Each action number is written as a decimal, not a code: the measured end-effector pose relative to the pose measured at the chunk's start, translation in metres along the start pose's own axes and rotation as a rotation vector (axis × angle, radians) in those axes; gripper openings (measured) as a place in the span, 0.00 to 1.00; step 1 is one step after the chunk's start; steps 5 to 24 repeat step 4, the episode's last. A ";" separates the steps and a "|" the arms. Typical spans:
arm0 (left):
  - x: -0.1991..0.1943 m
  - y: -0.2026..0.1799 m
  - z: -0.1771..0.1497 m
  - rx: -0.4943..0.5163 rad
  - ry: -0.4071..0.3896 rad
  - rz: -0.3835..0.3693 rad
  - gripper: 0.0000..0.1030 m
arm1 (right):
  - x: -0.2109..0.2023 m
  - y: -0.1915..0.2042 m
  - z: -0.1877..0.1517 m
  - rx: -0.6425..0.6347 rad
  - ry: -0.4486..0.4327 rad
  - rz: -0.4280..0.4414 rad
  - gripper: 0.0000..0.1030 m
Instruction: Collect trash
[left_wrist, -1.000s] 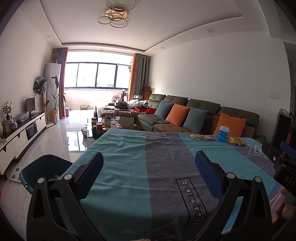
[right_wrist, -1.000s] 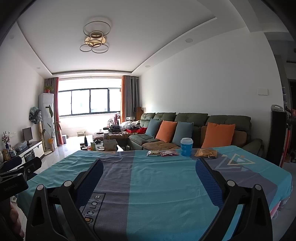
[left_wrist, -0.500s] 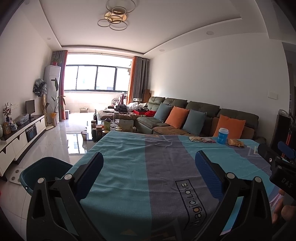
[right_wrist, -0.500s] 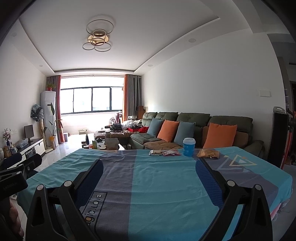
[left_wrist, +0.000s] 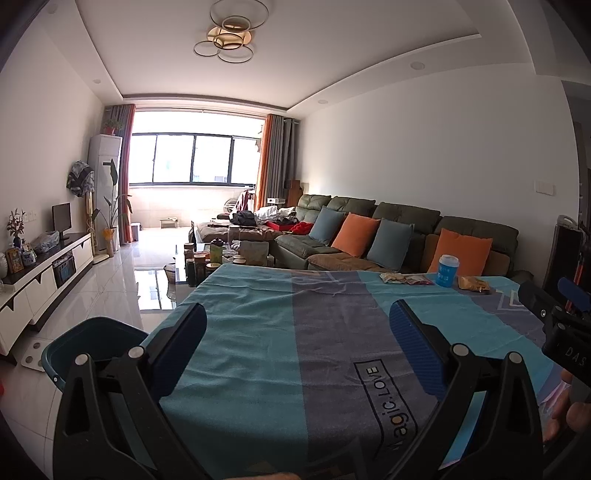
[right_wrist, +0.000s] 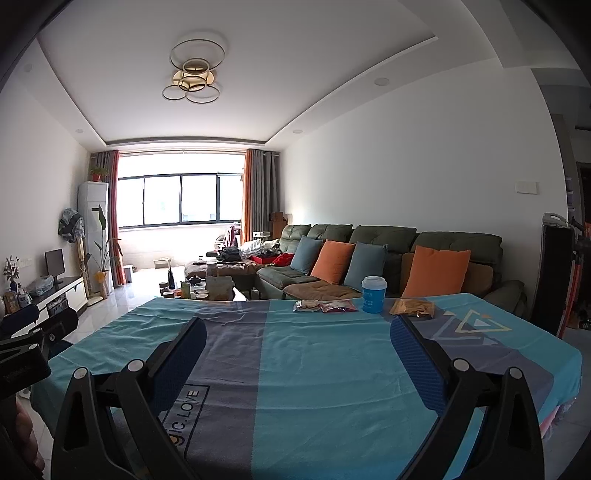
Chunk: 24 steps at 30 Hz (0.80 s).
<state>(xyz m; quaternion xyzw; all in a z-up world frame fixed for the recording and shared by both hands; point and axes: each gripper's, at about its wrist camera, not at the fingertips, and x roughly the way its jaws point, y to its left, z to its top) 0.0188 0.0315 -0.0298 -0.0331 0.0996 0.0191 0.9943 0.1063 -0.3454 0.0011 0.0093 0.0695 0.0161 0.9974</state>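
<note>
Approach step, nothing grabbed; both grippers (left_wrist: 297, 321) (right_wrist: 297, 332) gaped empty, well short of the cup (right_wrist: 373, 294). Next: reach wrappers (right_wrist: 325, 305) beside cup; bin (left_wrist: 92, 339) sat far left.

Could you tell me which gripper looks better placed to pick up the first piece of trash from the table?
Probably the right gripper: open, it faces the wrappers and blue cup nearly head-on. From the left gripper, also open, they lie far to its right.

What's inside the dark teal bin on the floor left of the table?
Only the dark inner wall of the bin shows. Its bottom is hidden behind the left gripper, so contents cannot be told.
</note>
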 end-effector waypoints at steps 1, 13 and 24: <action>0.002 0.000 0.000 0.007 0.002 -0.007 0.95 | 0.000 -0.001 0.000 0.004 0.000 -0.003 0.93; 0.011 0.001 0.001 0.017 0.021 -0.014 0.95 | 0.010 -0.008 0.003 0.006 0.015 -0.017 0.94; 0.011 0.001 0.001 0.017 0.021 -0.014 0.95 | 0.010 -0.008 0.003 0.006 0.015 -0.017 0.94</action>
